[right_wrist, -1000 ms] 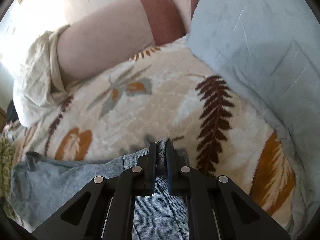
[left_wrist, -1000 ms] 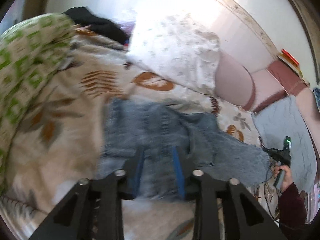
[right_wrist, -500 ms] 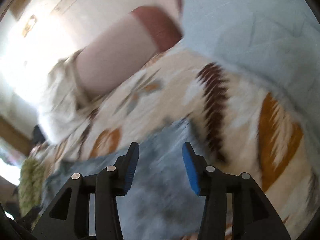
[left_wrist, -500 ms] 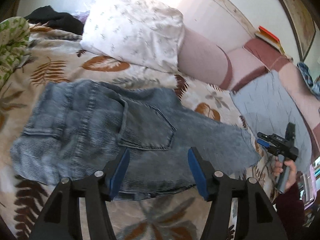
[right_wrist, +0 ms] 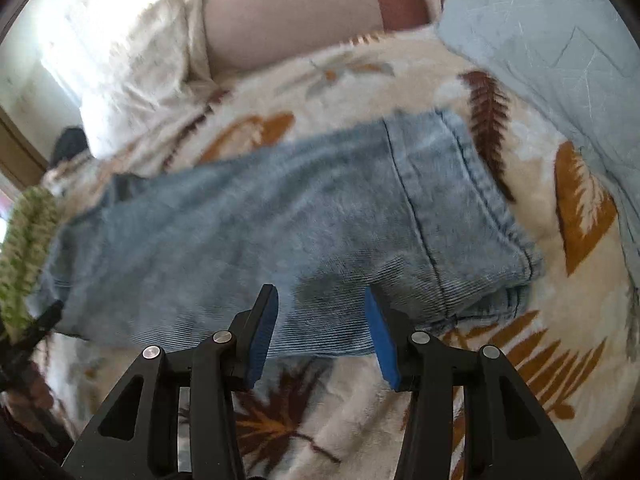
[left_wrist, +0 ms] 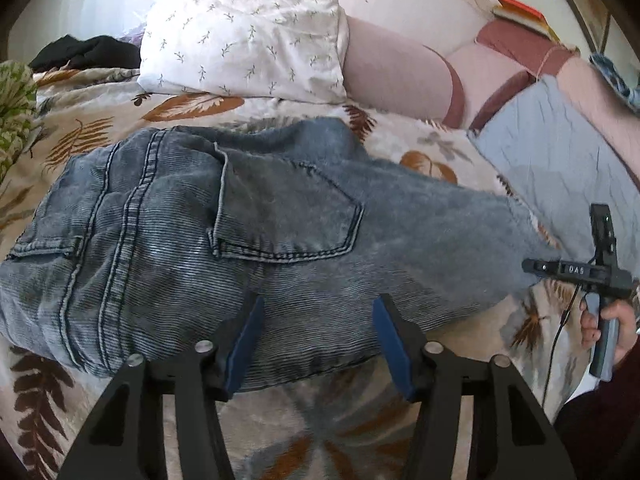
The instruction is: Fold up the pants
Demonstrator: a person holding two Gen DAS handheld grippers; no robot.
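Though beneath jaws, jeans ungripped.

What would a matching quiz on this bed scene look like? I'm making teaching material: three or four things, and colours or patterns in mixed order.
Things:
1. jeans
2. pillow
3. blanket
4. gripper pads

Looks:
A. white with small sprigs
B. plain bright blue
C. faded blue denim
D. cream with brown and orange leaves

Pairs: 1-C, 2-A, 3-D, 4-B

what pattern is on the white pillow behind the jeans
Small grey leafy sprigs on the white pillow, clearest in the left wrist view.
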